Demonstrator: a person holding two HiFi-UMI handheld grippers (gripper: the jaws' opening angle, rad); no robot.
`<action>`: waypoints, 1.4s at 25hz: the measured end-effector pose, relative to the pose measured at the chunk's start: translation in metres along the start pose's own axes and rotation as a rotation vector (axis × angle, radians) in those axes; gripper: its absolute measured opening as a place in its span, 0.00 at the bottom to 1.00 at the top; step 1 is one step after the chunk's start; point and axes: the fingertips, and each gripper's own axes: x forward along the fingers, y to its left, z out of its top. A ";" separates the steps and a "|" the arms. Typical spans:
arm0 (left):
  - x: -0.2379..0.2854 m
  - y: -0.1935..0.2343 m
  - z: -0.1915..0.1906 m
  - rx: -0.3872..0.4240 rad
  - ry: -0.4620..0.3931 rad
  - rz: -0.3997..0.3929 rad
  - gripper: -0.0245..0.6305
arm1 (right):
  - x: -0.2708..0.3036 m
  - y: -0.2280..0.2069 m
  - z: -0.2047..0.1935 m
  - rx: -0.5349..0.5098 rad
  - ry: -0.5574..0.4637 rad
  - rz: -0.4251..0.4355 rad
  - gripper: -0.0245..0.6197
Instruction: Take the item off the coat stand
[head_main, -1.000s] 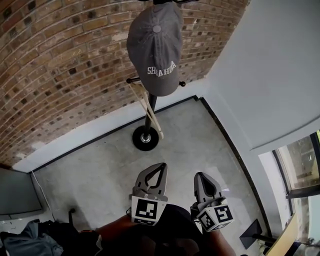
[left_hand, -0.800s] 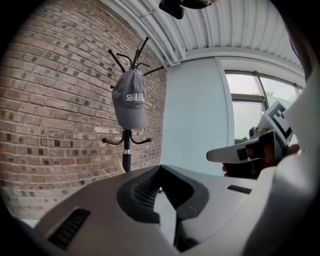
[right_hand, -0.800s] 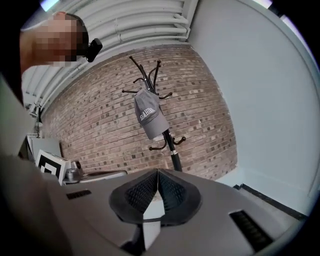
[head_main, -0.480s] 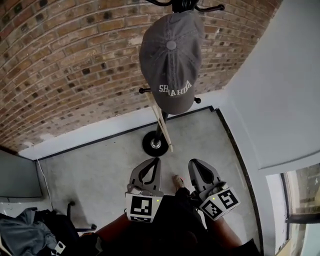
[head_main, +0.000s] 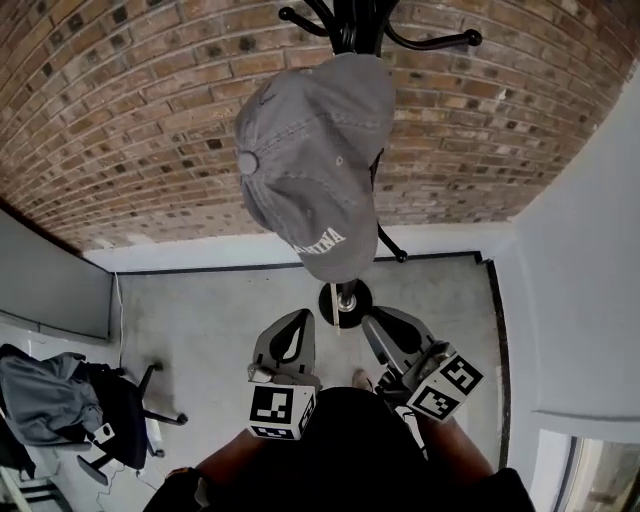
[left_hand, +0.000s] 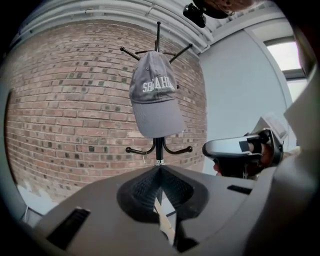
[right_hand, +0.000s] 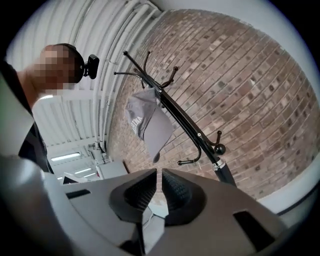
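Note:
A grey baseball cap (head_main: 315, 165) with white lettering hangs from an upper hook of the black coat stand (head_main: 345, 22). The stand's round base (head_main: 345, 300) sits on the floor just beyond my grippers. My left gripper (head_main: 302, 315) and right gripper (head_main: 370, 320) are held low, side by side, both shut and empty, well below the cap. In the left gripper view the cap (left_hand: 155, 95) hangs straight ahead above the shut left gripper (left_hand: 160, 168). In the right gripper view the cap (right_hand: 147, 125) and the slanting pole (right_hand: 195, 131) lie beyond the shut right gripper (right_hand: 159, 172).
A brick wall (head_main: 130, 120) stands behind the stand and a pale wall (head_main: 590, 260) closes the right side. An office chair with a grey garment (head_main: 60, 400) is at the lower left. Lower hooks (left_hand: 175, 150) stick out from the pole under the cap.
The view has shifted, so the cap now looks larger and nearer and the stand's top hooks show. Both grippers stay low and shut.

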 end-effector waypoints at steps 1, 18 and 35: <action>0.005 -0.002 0.002 -0.005 0.004 0.026 0.09 | 0.000 -0.006 0.006 0.012 0.001 0.042 0.07; -0.002 -0.005 0.010 -0.035 0.033 0.379 0.09 | 0.047 -0.019 0.069 0.159 -0.025 0.608 0.28; -0.017 -0.009 -0.004 -0.050 0.076 0.453 0.09 | 0.040 0.019 0.079 0.213 -0.079 0.881 0.09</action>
